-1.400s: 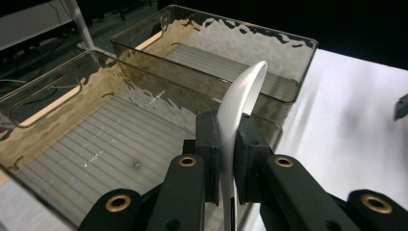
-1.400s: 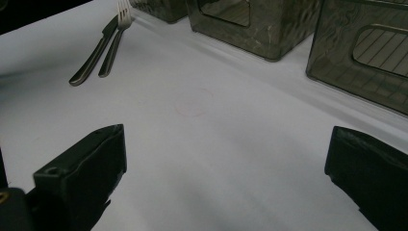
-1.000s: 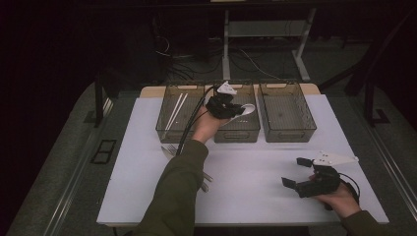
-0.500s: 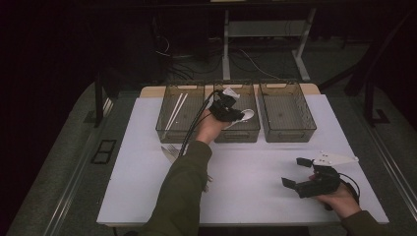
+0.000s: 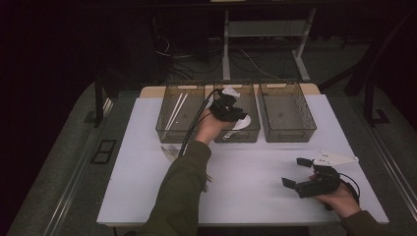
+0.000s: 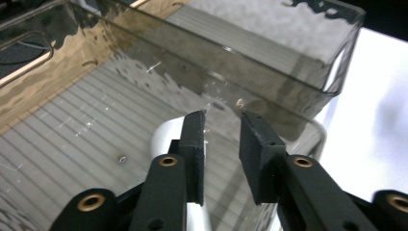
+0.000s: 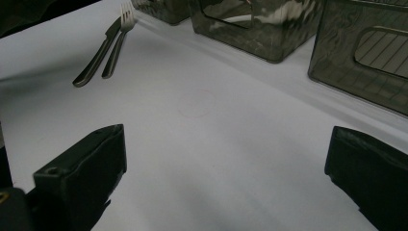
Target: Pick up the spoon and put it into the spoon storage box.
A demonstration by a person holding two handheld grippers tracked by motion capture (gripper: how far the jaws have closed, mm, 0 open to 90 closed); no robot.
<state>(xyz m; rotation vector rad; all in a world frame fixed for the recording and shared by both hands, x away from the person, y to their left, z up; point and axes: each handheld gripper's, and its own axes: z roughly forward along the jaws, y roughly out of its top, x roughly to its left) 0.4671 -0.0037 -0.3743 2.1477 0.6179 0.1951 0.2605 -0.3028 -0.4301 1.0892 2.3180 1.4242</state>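
Compared with the earlier frames: left gripper sunk slightly lower over the middle smoke-tinted clear plastic bin, jaws just opened a little; right gripper unchanged in place.

Left gripper, high view: held above the middle bin of a row of three, cable trailing back along the olive-green sleeve. Left gripper view: jaws parted by a narrow gap, pads pressing on nothing, so released. White plastic spoon lying on the ribbed floor of the middle bin directly below and behind the jaws, partly hidden by the left jaw; in the high view seen as a pale oval at the bin's near right, just beside the gripper.

Left-hand smoke-tinted bin: pale slender sticks lying lengthwise inside. Right-hand smoke-tinted bin: contents not discernible.

Right gripper, right gripper view: jaws spread wide, nothing between them, hovering low over the white table surface near the front right corner, well apart from the bins.

Silver metal fork and silver metal knife: side by side on the table, in front of the left-hand bin, close to the sleeve.
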